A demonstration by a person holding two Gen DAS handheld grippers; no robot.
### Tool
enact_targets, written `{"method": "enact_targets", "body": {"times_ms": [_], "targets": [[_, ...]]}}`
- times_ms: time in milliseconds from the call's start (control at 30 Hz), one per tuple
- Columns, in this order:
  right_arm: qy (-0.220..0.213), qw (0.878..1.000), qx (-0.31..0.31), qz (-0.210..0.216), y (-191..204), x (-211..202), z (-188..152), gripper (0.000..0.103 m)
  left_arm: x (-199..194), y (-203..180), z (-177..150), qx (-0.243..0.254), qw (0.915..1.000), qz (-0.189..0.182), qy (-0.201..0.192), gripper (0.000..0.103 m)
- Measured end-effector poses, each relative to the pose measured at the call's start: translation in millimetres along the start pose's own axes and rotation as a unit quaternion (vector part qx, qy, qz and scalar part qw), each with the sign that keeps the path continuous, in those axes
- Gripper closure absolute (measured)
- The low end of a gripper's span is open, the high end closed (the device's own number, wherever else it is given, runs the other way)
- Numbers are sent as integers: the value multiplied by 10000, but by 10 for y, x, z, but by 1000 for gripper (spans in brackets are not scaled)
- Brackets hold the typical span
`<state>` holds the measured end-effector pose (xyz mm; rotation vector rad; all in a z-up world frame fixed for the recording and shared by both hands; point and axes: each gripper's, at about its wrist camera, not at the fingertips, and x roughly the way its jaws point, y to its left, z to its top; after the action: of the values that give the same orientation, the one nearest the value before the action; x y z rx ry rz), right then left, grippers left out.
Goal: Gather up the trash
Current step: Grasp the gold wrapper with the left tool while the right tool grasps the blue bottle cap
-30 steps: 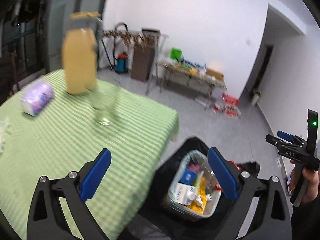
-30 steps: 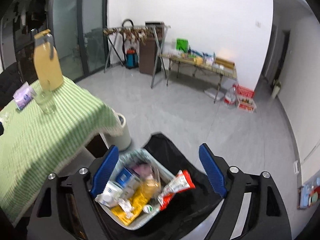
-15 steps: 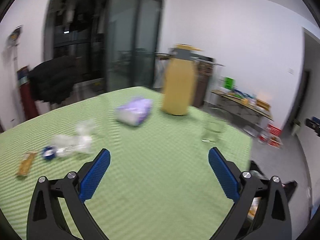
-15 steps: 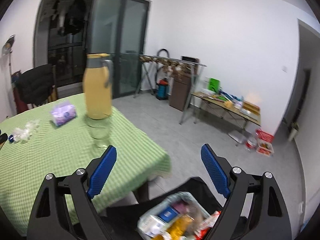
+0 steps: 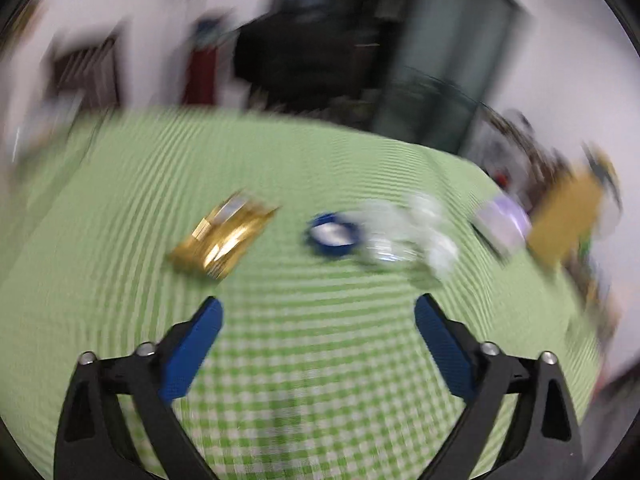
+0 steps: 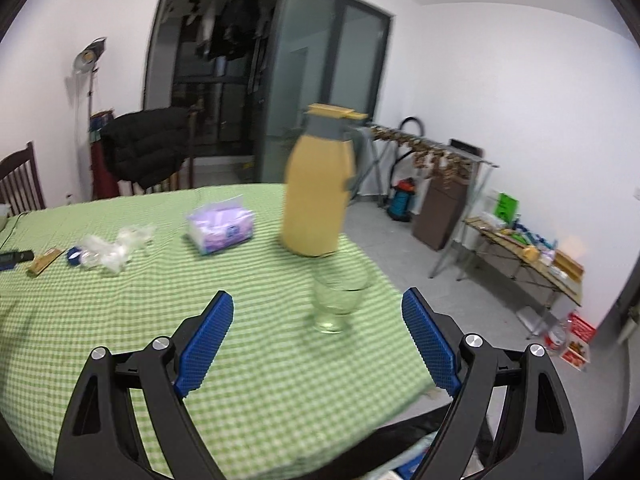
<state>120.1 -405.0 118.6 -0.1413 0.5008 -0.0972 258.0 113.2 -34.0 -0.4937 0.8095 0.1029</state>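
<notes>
On the green checked tablecloth [image 5: 312, 360] lie a gold wrapper [image 5: 222, 236] and a crushed clear plastic bottle [image 5: 400, 232] with a blue cap [image 5: 334, 232]. My left gripper [image 5: 316, 312] hovers just short of them, its jaws wide but closing, nothing between them. The picture is blurred by motion. In the right wrist view the same wrapper [image 6: 44, 261] and bottle [image 6: 106, 250] lie at the far left. My right gripper [image 6: 318, 308] stands open above the table's near side, empty, with a glass [image 6: 338, 304] beyond its fingers.
A tall yellow jug [image 6: 318, 196] and a purple tissue pack [image 6: 222, 230] stand on the table. A dark remote [image 6: 14, 258] lies at the left edge. Chairs with a black jacket [image 6: 144, 152] stand behind. The black bin's rim [image 6: 404, 444] shows below the table edge.
My left gripper has swung left from over the bin across the table to the wrapper and bottle, rolling as it went. My right gripper has lifted from the bin and now looks over the table.
</notes>
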Motion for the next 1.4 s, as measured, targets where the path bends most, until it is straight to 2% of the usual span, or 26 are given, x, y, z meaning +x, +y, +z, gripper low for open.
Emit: {"method": "enact_targets", "body": {"times_ms": [67,100,133,200,333,433,500,567,633,700,767,867,1033,1233,1267,1300,1333,1367,1400], "targets": [[53,9998,-135,124,188,71,6,20,136,269,46,-750,9967,-43,303,30],[88,9994,-259,222,321,127,15,20,216,426,76,-1178,9921,-26,431,33],[104,9990,-341,287,423,157,21,20,269,464,79,-1383,9894,29,454,39],[148,9977,-507,423,616,224,21,20,317,598,113,-1684,9848,111,407,41],[269,9942,-802,665,970,366,-9,20,420,756,207,-2244,9735,212,389,54],[327,9901,-1076,838,1250,455,-53,20,486,818,259,-2534,9665,293,289,55],[373,9870,-1254,934,1428,516,-96,20,548,810,312,-2457,9681,450,220,58],[432,9842,-1381,1022,1617,602,-137,20,600,812,314,-2400,9692,529,179,80],[503,9823,-1405,1129,1735,669,-173,20,663,818,277,-2385,9699,432,231,95],[573,9799,-1415,1282,1884,750,-188,20,681,828,241,-2339,9716,337,105,99],[620,9777,-1412,1423,2024,829,-174,20,667,806,222,-2114,9767,380,7,102],[646,9739,-1319,1730,2260,920,-124,20,526,843,245,-2052,9781,154,-304,103],[674,9651,-1116,2272,2680,1057,15,20,348,1071,354,-2099,9745,-527,-598,103],[987,9442,-831,3030,3227,1361,251,20,87,1071,442,-1806,9721,-868,-1218,103],[1066,9405,-903,3099,3377,1432,289,26,46,1073,441,-1765,9714,-932,-1288,103],[1140,9376,-991,3131,3503,1484,313,38,11,1043,444,-1726,9708,-960,-1359,103],[1210,9351,-1065,3156,3603,1528,326,45,-23,1031,446,-1676,9710,-955,-1414,103],[1316,9304,-1207,3200,3780,1604,346,54,-59,1002,450,-1558,9724,-882,-1497,103],[1347,9285,-1299,3208,3892,1634,349,59,-74,956,463,-1472,9736,-801,-1547,103]]}}
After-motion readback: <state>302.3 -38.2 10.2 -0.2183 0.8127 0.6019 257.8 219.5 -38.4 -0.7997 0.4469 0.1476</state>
